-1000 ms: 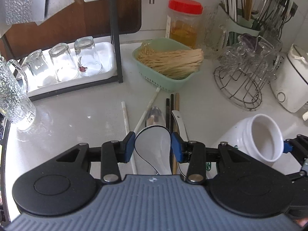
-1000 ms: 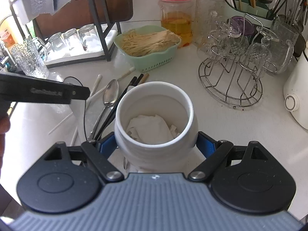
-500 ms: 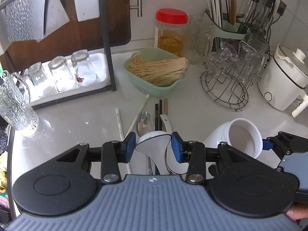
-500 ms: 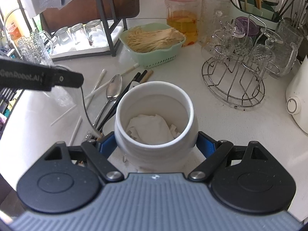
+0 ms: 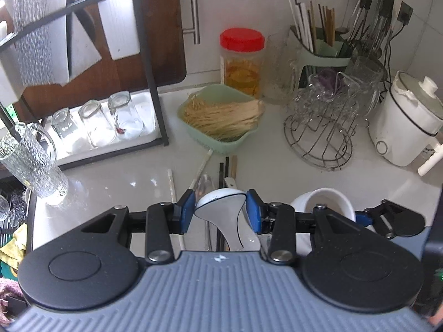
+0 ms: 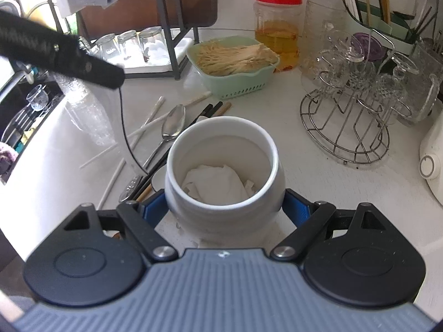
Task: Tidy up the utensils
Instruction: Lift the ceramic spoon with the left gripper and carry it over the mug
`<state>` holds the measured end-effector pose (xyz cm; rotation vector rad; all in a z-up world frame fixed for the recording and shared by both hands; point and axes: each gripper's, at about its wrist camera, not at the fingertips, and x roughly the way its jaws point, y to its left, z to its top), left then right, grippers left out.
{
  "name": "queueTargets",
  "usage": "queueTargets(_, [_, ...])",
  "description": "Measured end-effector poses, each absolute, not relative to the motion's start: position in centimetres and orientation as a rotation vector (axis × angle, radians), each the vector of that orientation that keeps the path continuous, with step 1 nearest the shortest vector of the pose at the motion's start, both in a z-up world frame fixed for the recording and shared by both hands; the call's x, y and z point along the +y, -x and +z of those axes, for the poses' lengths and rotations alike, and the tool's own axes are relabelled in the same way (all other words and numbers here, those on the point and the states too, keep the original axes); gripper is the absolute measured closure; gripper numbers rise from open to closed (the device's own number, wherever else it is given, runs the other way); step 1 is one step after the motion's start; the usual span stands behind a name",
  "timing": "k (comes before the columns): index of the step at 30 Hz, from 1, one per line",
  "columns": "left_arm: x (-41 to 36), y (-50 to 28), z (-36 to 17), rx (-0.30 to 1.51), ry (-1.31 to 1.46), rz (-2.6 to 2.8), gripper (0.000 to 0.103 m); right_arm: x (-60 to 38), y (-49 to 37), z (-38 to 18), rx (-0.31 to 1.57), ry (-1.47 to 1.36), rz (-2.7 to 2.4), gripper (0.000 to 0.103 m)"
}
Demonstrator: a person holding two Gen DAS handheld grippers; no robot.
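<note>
Left gripper (image 5: 218,211) clamps the white spoon (image 5: 221,207); right gripper (image 6: 225,207) clasps the white jar (image 6: 224,171).

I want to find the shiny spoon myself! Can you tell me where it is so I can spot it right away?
Find the big white jar gripped by the right gripper. Just left of it, a pile of sticks lies on the white counter. The metal spoon lies among them, its bowl pointing toward the green basket; it is the only silver, rounded piece there.
</note>
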<state>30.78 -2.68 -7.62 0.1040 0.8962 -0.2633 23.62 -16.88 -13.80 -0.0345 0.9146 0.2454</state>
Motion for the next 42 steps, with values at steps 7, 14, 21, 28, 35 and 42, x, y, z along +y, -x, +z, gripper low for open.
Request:
queueTargets(7, [-4.5,-30.9,-5.1,0.92,-0.117,-0.32,0.057,-17.0,-23.6,-13.8,0.909,0.044,0.271,0.013])
queueTargets(14, [-6.4,-30.9,-2.1,0.89,-0.182,-0.364,0.057,-17.1,-23.6,-13.8,0.904,0.047,0.285,0.013])
queueTargets(21, [-7.4,-31.5,0.9,0.845,-0.158,-0.408,0.057,-17.2,-23.5,-13.8,0.9,0.046,0.293,0.013])
queueTargets(28, [-8.7,-31.6,1.7,0.843,-0.133,-0.453,0.057,-17.2,-23.4,-13.8,0.896,0.048,0.295,0.013])
queueTargets(35, [-10.0,-32.2,-0.9,0.899,-0.145,-0.482,0.057,-17.2,-23.4,-13.9,0.89,0.046,0.295,0.013])
queueTargets(42, [-11.1,-32.7,-4.5,1.019,-0.161,-0.535,0.057,-17.3,-23.3,-13.9,0.883,0.038,0.298,0.013])
